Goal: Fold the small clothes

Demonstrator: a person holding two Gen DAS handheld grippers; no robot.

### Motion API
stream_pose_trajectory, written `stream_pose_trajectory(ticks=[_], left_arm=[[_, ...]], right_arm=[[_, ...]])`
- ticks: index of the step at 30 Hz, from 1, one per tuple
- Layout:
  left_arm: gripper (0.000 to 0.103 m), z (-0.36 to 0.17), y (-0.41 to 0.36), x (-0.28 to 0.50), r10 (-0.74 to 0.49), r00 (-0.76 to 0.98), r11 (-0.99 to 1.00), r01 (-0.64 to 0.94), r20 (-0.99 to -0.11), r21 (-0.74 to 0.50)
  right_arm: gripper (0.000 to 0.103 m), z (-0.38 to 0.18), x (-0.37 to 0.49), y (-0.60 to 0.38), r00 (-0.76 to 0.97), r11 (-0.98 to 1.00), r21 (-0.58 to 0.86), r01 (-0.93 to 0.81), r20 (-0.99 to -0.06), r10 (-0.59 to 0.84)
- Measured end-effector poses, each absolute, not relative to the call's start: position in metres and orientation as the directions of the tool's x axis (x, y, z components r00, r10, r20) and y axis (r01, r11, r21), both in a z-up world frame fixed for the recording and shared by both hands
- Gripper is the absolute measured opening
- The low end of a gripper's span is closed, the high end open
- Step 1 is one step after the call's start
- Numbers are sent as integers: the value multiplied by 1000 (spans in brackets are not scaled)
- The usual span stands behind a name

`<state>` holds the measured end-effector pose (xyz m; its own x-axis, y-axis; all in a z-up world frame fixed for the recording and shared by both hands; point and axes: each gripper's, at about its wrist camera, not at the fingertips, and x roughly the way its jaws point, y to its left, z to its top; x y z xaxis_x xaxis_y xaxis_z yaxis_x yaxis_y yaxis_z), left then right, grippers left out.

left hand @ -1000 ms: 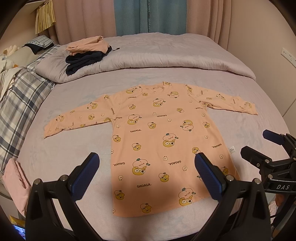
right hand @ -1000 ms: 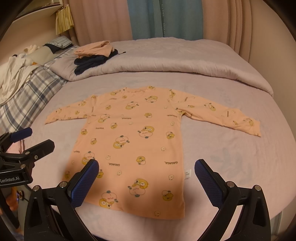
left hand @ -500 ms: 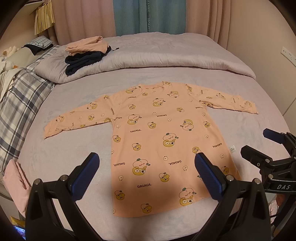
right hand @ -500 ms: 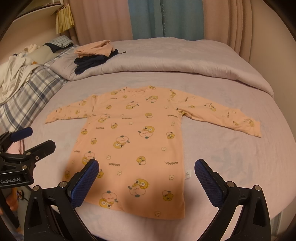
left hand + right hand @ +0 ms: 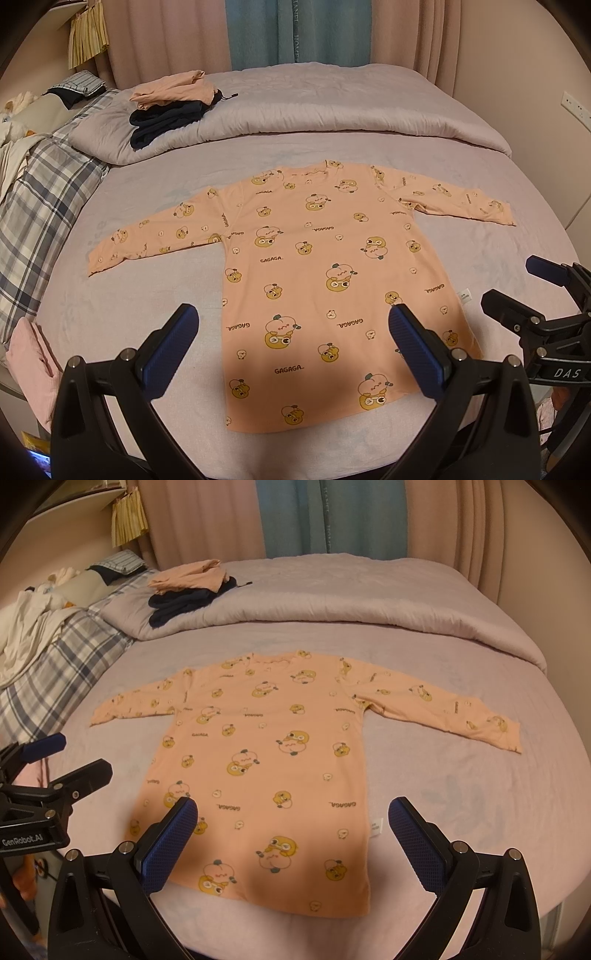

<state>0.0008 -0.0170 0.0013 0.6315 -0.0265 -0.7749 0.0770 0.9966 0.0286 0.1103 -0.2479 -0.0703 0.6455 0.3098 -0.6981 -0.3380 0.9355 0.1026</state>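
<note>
An orange long-sleeved shirt (image 5: 314, 273) with a yellow cartoon print lies flat on the bed, both sleeves spread out; it also shows in the right wrist view (image 5: 266, 760). My left gripper (image 5: 293, 328) is open and empty above the hem at the near edge. My right gripper (image 5: 293, 812) is open and empty over the hem too. The right gripper shows at the right of the left wrist view (image 5: 517, 291); the left gripper shows at the left of the right wrist view (image 5: 70, 753).
A lilac duvet (image 5: 332, 107) lies bunched across the far side of the bed. A pile of folded peach and navy clothes (image 5: 173, 105) sits on it at the left. A plaid blanket (image 5: 40, 199) and a pink cloth (image 5: 31, 354) lie at the left edge.
None of note: both grippers stay open and hover in nearly the same place, and the shirt has not moved.
</note>
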Motion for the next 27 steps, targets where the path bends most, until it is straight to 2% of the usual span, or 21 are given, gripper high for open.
stream_pose_trajectory(ticks=[27], left_arm=[[103, -3, -10, 2, -19, 622, 997, 68, -783, 29]], right_arm=[[102, -73, 110, -244, 640, 937, 108, -331, -704, 308]])
